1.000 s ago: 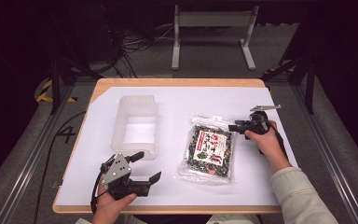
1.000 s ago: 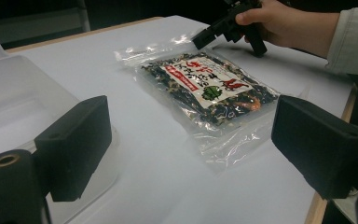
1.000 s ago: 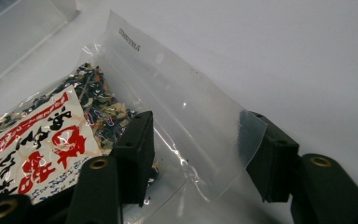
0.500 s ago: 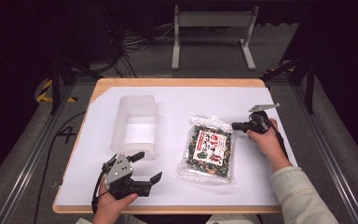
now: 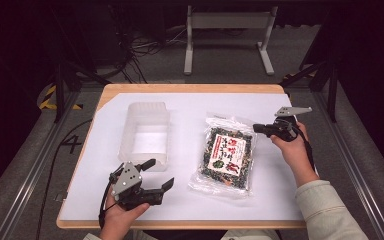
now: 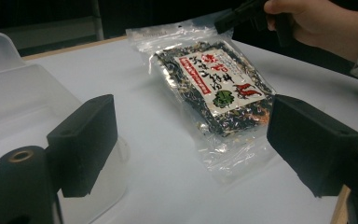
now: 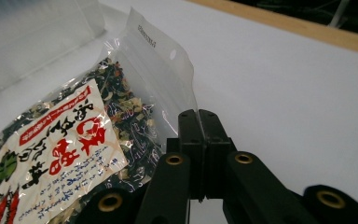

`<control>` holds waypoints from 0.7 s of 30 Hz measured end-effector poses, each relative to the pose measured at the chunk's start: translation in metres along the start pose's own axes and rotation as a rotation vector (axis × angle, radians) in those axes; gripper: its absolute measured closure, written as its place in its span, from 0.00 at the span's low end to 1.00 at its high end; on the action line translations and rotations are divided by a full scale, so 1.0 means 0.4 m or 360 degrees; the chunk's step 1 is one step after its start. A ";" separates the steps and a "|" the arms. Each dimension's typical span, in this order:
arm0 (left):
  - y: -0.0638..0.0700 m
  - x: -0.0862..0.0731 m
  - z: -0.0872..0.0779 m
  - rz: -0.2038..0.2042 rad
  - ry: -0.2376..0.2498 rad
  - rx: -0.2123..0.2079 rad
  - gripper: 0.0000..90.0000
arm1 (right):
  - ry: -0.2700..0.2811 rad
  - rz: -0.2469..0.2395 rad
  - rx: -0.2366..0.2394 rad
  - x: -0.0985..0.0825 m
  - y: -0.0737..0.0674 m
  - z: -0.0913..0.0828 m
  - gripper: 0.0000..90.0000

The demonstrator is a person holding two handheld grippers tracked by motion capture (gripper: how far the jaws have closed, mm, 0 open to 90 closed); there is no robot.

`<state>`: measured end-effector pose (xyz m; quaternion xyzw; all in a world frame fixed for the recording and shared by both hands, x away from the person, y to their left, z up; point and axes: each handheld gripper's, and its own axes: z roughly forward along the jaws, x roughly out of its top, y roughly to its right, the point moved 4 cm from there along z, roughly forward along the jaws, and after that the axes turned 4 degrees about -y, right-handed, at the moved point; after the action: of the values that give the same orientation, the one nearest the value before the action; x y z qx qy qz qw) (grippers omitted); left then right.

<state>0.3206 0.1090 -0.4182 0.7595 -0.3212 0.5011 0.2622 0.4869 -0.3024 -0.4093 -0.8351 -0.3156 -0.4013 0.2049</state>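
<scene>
— Where is the bag (image 5: 227, 152)?

— It is lying flat on the white worktop (image 5: 190, 200), right of the middle in the high view. It is crinkly clear plastic with dark bits inside.

— And your fingers?

— My right gripper (image 5: 258, 128) is squeezing its fingers shut at the thin top edge, I think to lift it. I cannot tell if it is caught. My left gripper (image 5: 161, 173) is waiting by the cloudy box (image 5: 130, 125). Its fingers are apart, holding nothing, and have just been closing a little.
</scene>
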 end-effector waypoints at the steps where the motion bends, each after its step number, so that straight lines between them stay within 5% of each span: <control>1: -0.001 0.000 0.002 0.0013 -0.0008 0.0005 0.21 | 0.0014 -0.0004 0.0002 0.006 -0.005 -0.007 1.00; 8: -0.002 0.013 0.017 -0.0050 -0.0013 -0.0089 0.22 | 0.0108 -0.0063 0.0011 0.047 -0.039 -0.059 1.00; 13: -0.005 0.027 0.028 -0.0011 -0.0025 -0.0075 0.24 | 0.0191 -0.0131 0.0023 0.084 -0.075 -0.103 1.00; 21: -0.007 0.055 0.056 -0.0054 0.0006 -0.0098 0.21 | 0.0294 -0.0240 0.0042 0.127 -0.127 -0.163 1.00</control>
<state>0.3426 0.0896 -0.4060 0.7554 -0.3232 0.4880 0.2947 0.4407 -0.2863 -0.3252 -0.7657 -0.3626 -0.4866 0.2133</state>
